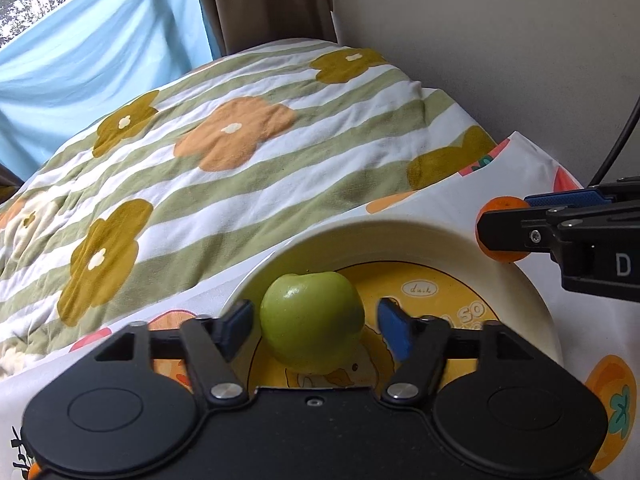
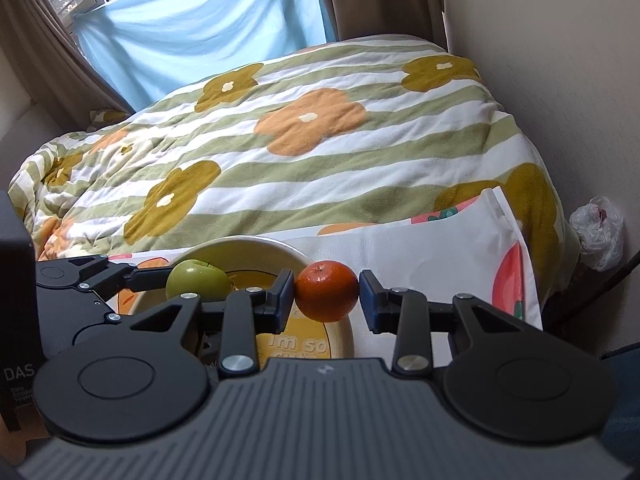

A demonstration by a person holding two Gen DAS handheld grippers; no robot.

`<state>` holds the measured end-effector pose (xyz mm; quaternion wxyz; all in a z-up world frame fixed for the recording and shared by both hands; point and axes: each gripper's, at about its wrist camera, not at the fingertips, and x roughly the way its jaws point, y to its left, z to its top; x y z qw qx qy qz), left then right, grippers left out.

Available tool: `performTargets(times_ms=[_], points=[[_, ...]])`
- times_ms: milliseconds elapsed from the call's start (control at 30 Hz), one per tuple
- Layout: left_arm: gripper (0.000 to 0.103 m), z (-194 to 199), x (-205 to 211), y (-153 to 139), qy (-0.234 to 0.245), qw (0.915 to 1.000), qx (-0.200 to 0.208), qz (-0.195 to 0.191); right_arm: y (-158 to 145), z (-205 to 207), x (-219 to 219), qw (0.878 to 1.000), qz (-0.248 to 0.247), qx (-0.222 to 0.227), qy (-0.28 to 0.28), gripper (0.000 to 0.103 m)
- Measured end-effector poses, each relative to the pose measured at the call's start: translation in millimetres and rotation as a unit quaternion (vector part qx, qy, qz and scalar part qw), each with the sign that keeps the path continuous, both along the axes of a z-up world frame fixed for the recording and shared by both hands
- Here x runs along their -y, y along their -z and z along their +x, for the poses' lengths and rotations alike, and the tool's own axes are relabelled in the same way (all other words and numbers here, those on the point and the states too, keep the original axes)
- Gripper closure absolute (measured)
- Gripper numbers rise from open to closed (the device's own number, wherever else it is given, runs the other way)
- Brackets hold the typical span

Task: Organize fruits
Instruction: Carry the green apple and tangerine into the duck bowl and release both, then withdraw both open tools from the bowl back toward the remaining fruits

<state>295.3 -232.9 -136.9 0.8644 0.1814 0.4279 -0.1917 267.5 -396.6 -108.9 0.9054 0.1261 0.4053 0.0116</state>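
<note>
A green apple (image 1: 312, 320) rests on the cream plate (image 1: 400, 236) with a yellow duck print. My left gripper (image 1: 316, 316) stands open around the apple, with a gap between each blue pad and the fruit. My right gripper (image 2: 326, 292) is shut on an orange (image 2: 326, 290), held just above the plate's right rim (image 2: 256, 244). In the left wrist view the right gripper (image 1: 512, 220) comes in from the right with the orange (image 1: 500, 204) showing between its fingers. In the right wrist view the apple (image 2: 196, 284) sits beside the left gripper's finger (image 2: 120, 274).
The plate lies on a white fruit-print cloth (image 2: 420, 264) in front of a striped floral quilt (image 2: 300, 152). A wall (image 2: 560, 80) closes the right side, with a plastic bag (image 2: 598, 232) and a black cable (image 1: 620, 136). A black box (image 2: 16, 300) stands at the left.
</note>
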Motion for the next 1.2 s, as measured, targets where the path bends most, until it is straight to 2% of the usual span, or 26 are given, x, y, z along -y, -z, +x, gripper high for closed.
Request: performTargets(times_ms=[33, 167, 467, 667, 900, 933, 967, 1033, 1100, 1200], points=[[0.008, -1, -2, -2, 0.0, 1.0, 0.002, -0.001, 0, 0, 1, 1.0, 0.0, 0.0, 0.0, 0.053], [0.008, -9, -17, -11, -0.002, 1.0, -0.005, -0.007, -1, 1, 2, 1.0, -0.002, 0.0, -0.011, 0.053], [0.008, -25, -42, -31, -0.039, 0.9989, 0.004, -0.027, 3, 7, -16, 0.996, -0.034, 0.004, -0.087, 0.053], [0.008, -34, -52, -31, -0.057, 0.9981, 0.004, -0.024, 15, 14, -40, 0.986, -0.061, 0.008, -0.153, 0.053], [0.008, -35, -59, -29, -0.073, 0.997, 0.003, -0.025, 28, 18, -52, 0.979, -0.074, 0.013, -0.192, 0.052], [0.008, -35, -60, -29, -0.075, 0.9969, 0.003, -0.025, 28, 17, -53, 0.978, -0.075, 0.017, -0.195, 0.046], [0.008, -35, -60, -29, -0.077, 0.9967, 0.004, -0.025, 27, 16, -54, 0.977, -0.076, 0.023, -0.199, 0.026], [0.008, -37, -62, -29, -0.08, 0.9964, 0.006, -0.028, 24, 11, -53, 0.978, -0.089, 0.037, -0.188, 0.0], [0.008, -39, -63, -30, -0.086, 0.9958, 0.006, -0.029, 21, 7, -51, 0.977, -0.103, 0.05, -0.178, 0.0], [0.008, -42, -62, -31, -0.09, 0.9955, 0.007, -0.028, 19, 5, -46, 0.979, -0.096, 0.043, -0.172, 0.0]])
